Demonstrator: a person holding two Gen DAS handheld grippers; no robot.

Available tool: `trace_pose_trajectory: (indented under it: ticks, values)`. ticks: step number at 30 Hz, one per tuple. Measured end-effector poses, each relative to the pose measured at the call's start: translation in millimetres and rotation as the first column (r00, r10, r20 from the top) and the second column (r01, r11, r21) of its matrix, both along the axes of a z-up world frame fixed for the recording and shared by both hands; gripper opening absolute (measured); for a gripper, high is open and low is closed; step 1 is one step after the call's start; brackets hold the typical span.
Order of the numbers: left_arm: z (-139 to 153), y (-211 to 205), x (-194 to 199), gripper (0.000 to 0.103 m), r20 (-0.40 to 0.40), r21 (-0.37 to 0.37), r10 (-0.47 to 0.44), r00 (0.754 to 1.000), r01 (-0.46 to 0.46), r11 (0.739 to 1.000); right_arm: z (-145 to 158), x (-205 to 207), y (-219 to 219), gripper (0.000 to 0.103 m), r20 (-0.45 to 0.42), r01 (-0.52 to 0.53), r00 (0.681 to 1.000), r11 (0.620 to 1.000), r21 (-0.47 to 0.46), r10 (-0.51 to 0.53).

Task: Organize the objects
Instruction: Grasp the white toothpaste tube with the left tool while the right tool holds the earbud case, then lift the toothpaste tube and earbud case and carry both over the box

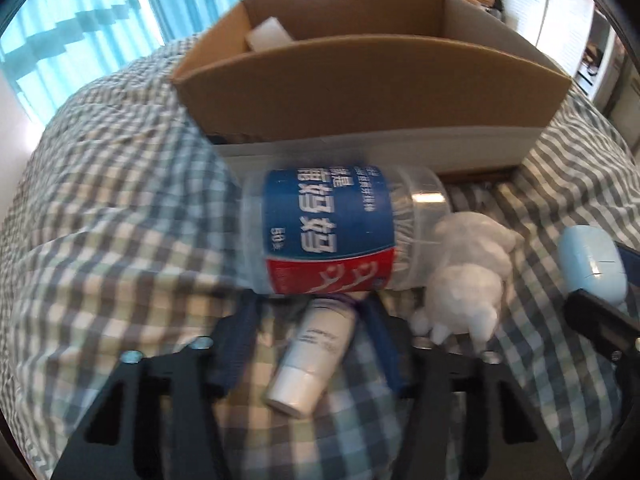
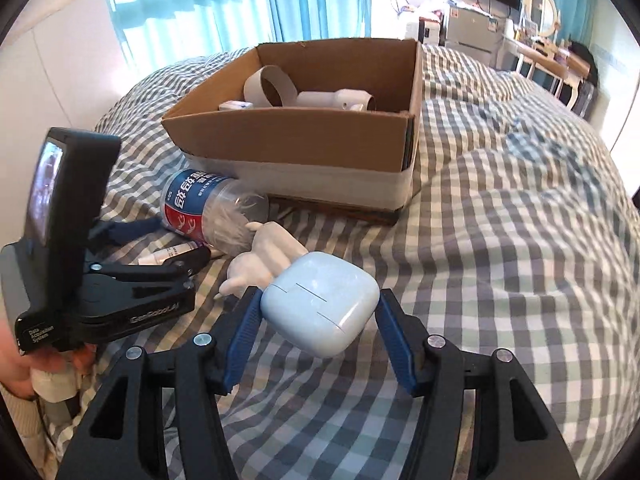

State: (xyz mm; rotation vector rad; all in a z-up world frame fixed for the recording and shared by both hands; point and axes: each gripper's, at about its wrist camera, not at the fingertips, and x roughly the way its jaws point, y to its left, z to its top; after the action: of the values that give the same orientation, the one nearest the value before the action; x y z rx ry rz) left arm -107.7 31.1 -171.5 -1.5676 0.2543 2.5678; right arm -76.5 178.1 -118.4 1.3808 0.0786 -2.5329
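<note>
Between the right gripper's [image 2: 318, 322] blue fingers, a pale blue case [image 2: 322, 303], pinched and lifted off the bedspread [image 2: 500, 240]. Between the left gripper's [image 1: 308, 316] spread, empty fingers, a white tube [image 1: 310, 360], top hidden behind the jar [image 1: 340, 230]. Beyond, the cardboard box [image 2: 304, 140], contents half hidden.

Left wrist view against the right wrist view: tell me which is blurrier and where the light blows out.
Left wrist view: motion-smeared, the cotton swab jar label and cardboard box edges soft. Right wrist view: sharper, the earbud case crisp; window glare overexposes the top; both bend straight lines.
</note>
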Motion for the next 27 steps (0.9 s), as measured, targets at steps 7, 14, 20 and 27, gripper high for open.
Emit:
trace_pose_trajectory:
  ticks: [7,14,20,27]
  values:
    - [-19,19,-3,0.034,0.068,-0.059,-0.065,0.996,0.069,0.996,-2,0,3,0.058,0.010,-0.001,1.000,1.000,-0.020,0.001]
    - [-8,10,1,0.027,0.058,0.008,-0.059,0.997,0.059,0.998,0,7,6,0.058,0.002,-0.001,1.000,1.000,-0.021,0.001]
    - [16,-4,20,0.026,0.033,0.102,-0.044,0.998,0.041,0.994,11,15,5,0.058,-0.017,-0.005,1.000,1.000,0.007,0.005]
    - [36,-4,48,0.026,-0.021,0.105,-0.051,0.998,0.053,0.993,26,35,4,0.058,-0.055,0.007,0.998,1.000,0.020,-0.006]
